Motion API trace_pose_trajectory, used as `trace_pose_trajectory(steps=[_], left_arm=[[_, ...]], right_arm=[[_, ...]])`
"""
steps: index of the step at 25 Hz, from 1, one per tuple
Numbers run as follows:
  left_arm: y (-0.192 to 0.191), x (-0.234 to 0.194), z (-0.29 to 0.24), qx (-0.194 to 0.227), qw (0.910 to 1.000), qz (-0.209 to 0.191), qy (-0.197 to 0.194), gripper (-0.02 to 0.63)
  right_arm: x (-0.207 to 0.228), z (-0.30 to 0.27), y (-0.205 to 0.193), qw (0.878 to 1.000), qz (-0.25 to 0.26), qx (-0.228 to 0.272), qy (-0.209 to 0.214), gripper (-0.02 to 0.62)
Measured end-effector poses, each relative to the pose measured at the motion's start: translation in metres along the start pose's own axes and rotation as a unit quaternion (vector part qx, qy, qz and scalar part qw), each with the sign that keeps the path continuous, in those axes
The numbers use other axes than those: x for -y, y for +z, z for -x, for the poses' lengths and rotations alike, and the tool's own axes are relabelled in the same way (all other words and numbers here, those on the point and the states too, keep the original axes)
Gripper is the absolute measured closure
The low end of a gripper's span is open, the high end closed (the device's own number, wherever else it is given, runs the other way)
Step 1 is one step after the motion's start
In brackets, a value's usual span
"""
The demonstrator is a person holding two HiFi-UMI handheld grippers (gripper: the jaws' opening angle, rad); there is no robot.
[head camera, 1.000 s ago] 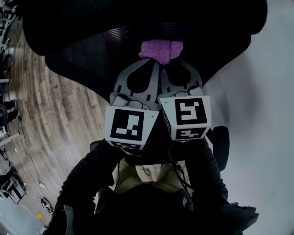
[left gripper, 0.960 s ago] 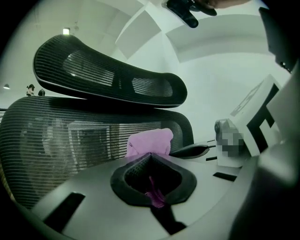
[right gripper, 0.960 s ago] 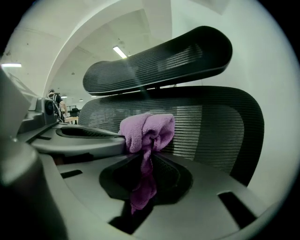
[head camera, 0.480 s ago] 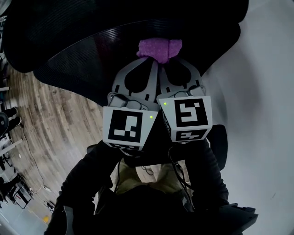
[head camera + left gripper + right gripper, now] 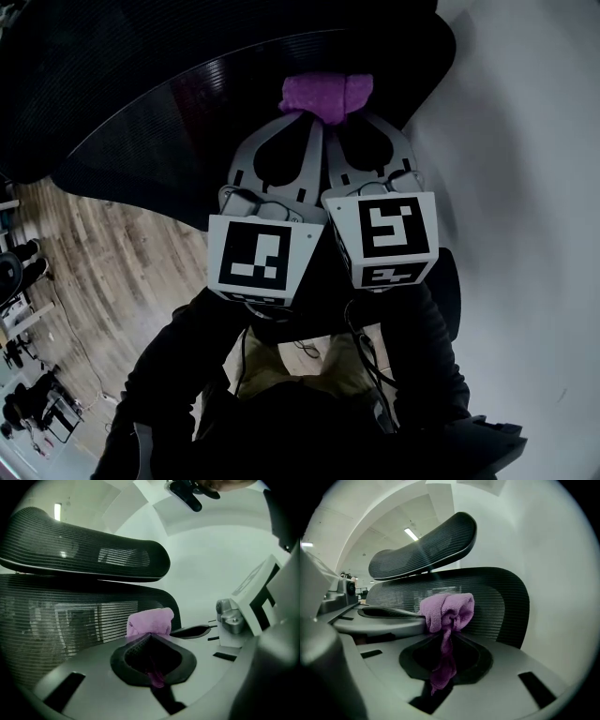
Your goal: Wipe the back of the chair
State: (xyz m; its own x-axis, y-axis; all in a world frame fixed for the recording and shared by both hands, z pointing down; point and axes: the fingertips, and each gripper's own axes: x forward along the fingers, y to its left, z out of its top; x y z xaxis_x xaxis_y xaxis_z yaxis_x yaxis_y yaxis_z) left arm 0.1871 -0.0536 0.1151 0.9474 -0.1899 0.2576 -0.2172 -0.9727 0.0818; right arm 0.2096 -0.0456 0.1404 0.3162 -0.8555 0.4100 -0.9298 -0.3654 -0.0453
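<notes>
A purple cloth (image 5: 326,94) is bunched against the black mesh chair back (image 5: 178,122). My left gripper (image 5: 306,120) and right gripper (image 5: 343,120) lie side by side, both shut on the cloth. In the left gripper view the cloth (image 5: 150,622) sticks up from the closed tips of the left gripper (image 5: 151,637), in front of the chair back (image 5: 65,620) and below the headrest (image 5: 93,557). The right gripper view shows the cloth (image 5: 446,610) pinched in the right gripper (image 5: 445,637), its tail hanging down between the jaws, with the chair back (image 5: 501,604) and headrest (image 5: 426,550) behind it.
Wood floor (image 5: 103,272) lies to the left and a pale smooth surface (image 5: 525,206) to the right. A black armrest (image 5: 450,292) shows beside the right gripper's marker cube. My dark sleeves fill the lower middle. Office furniture stands at the far lower left.
In the head view the chair back has slid left and up, so the cloth now sits nearer its right edge. Both grippers keep their hold on the cloth.
</notes>
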Motion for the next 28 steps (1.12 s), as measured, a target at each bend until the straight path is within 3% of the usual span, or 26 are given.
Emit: trace_pose_trajectory(steps=[28], left_arm=[[0.011, 0.069, -0.064, 0.01, 0.9972, -0.031, -0.067, 0.597]], right_arm=[[0.094, 0.024, -0.007, 0.998, 0.003, -0.002, -0.064, 0.538]])
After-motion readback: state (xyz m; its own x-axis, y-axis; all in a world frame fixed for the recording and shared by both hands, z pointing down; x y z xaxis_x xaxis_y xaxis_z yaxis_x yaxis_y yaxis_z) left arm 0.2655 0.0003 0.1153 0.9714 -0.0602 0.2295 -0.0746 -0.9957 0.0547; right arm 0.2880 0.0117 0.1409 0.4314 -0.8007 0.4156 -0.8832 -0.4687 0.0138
